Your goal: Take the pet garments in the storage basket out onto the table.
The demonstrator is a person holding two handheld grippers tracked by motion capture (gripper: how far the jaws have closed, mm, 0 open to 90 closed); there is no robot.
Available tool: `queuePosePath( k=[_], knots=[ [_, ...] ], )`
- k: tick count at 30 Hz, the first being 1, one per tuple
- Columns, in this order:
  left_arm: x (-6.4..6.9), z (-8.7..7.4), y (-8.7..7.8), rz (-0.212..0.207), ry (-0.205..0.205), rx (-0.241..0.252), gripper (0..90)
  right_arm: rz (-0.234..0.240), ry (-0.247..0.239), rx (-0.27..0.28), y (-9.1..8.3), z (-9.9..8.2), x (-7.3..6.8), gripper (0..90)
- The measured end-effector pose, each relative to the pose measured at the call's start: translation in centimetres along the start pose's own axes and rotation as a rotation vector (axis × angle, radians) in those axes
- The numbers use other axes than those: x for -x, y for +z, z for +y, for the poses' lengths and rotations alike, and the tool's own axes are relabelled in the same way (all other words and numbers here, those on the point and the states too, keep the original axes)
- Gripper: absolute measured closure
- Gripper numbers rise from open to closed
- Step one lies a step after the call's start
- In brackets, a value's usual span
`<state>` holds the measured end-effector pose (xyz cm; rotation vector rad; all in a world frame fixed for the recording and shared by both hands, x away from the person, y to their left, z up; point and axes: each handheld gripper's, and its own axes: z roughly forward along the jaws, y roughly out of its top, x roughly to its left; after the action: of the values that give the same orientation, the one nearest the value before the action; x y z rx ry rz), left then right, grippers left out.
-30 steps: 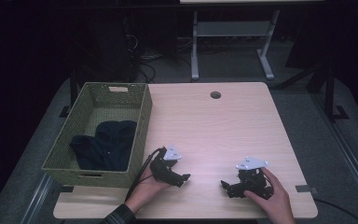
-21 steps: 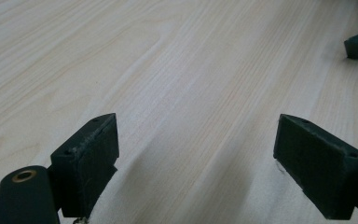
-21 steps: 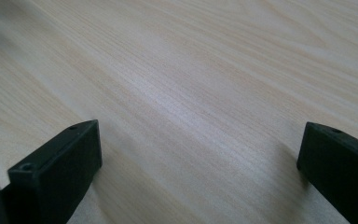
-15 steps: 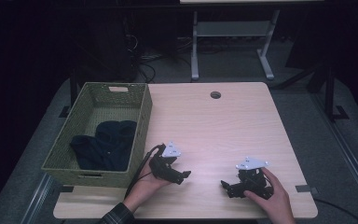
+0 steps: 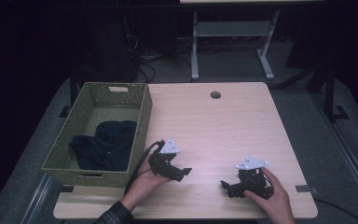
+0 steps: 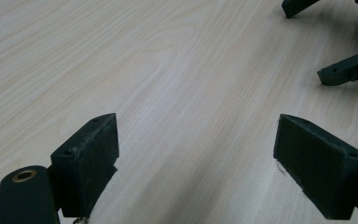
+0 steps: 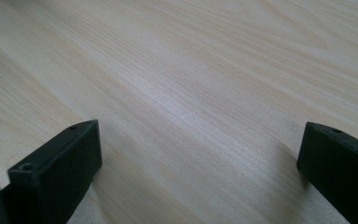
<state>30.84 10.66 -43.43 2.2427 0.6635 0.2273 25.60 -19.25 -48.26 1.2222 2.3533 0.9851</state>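
On the near half of the pale wood-grain table (image 5: 223,121) we see both hand-held tools. The left black two-jaw gripper (image 5: 182,171), topped by a grey three-cornered plate, sits in the person's left hand (image 5: 145,179) just beside the woven green rectangular basket (image 5: 140,122), its jaws pointing toward the table's right side. In the left gripper view its jaws stand wide apart with only bare wood between them, holding nothing, and the tips of the other gripper's jaws show at the upper right.

The right black two-jaw gripper (image 5: 224,185), also carrying a grey plate, lies low near the front edge in the person's right hand (image 5: 271,196), pointing left toward the other tool, the two apart. In the right gripper view its jaws are likewise spread wide over bare wood, gripping nothing.

Inside the basket, which stands along the table's left edge, lies a crumpled dark navy cloth (image 5: 103,145). Farther off we see a small round hole (image 5: 215,94) near the table's far edge. Beyond, on the dark floor, stands a grey metal frame (image 5: 233,44).
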Motion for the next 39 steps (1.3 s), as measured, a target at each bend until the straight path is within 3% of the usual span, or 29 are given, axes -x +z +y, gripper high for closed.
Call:
queuePosePath(
  k=[39],
  knots=[
    [-1.0,2.4,-2.3,0.013,-0.024,0.048,14.0,0.000,0.000,0.002,0.0,0.0,0.0,0.0]
  ],
)
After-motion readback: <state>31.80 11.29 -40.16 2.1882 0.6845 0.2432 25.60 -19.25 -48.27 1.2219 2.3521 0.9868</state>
